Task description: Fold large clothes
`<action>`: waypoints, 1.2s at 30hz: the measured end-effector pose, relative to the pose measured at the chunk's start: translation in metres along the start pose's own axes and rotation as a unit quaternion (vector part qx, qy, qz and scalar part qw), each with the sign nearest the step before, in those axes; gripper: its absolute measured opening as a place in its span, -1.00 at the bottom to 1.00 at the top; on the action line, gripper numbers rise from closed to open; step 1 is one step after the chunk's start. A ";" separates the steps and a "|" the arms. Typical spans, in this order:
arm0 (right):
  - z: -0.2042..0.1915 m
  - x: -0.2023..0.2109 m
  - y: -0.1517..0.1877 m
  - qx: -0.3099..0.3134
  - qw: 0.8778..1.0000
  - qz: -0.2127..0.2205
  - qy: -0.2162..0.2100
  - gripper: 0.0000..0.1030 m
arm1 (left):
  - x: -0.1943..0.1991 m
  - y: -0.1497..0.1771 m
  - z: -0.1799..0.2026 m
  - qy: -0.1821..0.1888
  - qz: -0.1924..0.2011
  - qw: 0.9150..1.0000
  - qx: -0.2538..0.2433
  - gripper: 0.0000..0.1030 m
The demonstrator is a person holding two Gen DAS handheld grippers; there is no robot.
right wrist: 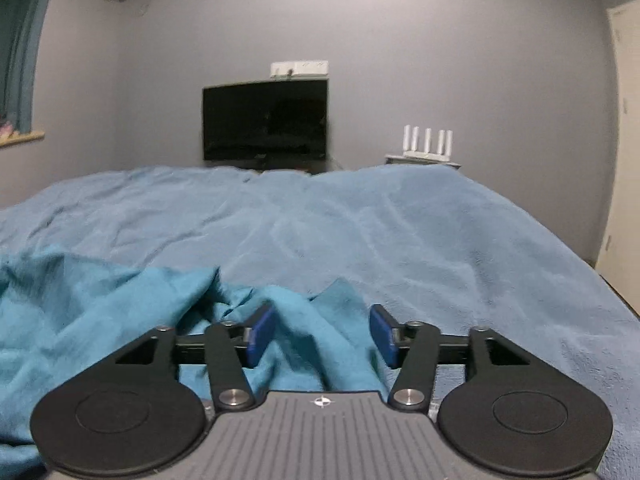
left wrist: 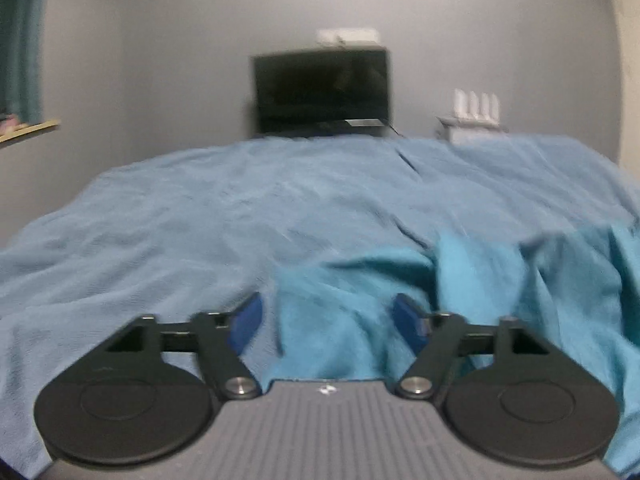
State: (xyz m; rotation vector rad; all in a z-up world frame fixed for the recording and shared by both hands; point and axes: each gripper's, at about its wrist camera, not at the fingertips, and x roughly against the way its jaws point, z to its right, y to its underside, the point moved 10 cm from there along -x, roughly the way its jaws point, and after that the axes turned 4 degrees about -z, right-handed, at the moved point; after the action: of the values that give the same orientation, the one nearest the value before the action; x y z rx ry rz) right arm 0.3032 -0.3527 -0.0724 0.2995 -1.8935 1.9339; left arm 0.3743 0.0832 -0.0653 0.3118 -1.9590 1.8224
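A bright teal garment (left wrist: 500, 292) lies crumpled on the near part of a bed covered by a pale blue blanket (left wrist: 240, 208). In the left wrist view it fills the lower right. My left gripper (left wrist: 326, 320) is open, its blue pads (left wrist: 246, 322) on either side of the garment's left edge. In the right wrist view the garment (right wrist: 100, 308) fills the lower left. My right gripper (right wrist: 322, 330) is open, with a raised fold of the garment's right end between its pads (right wrist: 262, 334). Neither gripper holds the cloth.
The blanket (right wrist: 440, 240) stretches far ahead to the bed's far edge. Beyond it stand a dark TV (right wrist: 266, 124) and a white router (right wrist: 428, 144) on a small stand against a grey wall. A door (right wrist: 624, 140) is at the right, a window ledge (left wrist: 28, 130) at the left.
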 end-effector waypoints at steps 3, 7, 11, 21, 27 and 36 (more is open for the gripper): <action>-0.006 0.021 -0.005 -0.008 1.000 0.019 -0.015 0.18 | 0.017 -0.017 0.002 0.054 0.020 0.997 0.053 0.44; -0.041 0.040 -0.004 -0.016 0.995 0.004 -0.101 0.22 | 0.038 -0.023 0.048 0.130 0.008 0.990 0.057 0.44; -0.095 0.056 0.017 0.037 0.984 -0.043 -0.167 0.22 | 0.055 -0.001 0.119 0.204 -0.039 0.978 0.029 0.44; -0.134 0.088 0.095 0.100 0.971 -0.160 -0.147 0.18 | 0.076 0.115 0.224 0.218 -0.151 0.957 -0.121 0.64; -0.084 0.144 0.065 -0.015 0.987 -0.118 -0.109 0.44 | 0.093 0.113 0.200 0.195 -0.148 0.968 -0.064 0.78; -0.013 0.197 0.115 -0.245 0.945 -0.198 -0.089 0.50 | 0.119 0.129 0.185 0.168 -0.147 0.973 -0.057 0.79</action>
State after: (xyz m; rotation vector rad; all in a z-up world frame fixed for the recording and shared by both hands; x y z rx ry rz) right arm 0.0794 -0.3109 -0.0910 0.6550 -2.1510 1.1660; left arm 0.1807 -0.0701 -0.1304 0.2233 -1.6746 1.4605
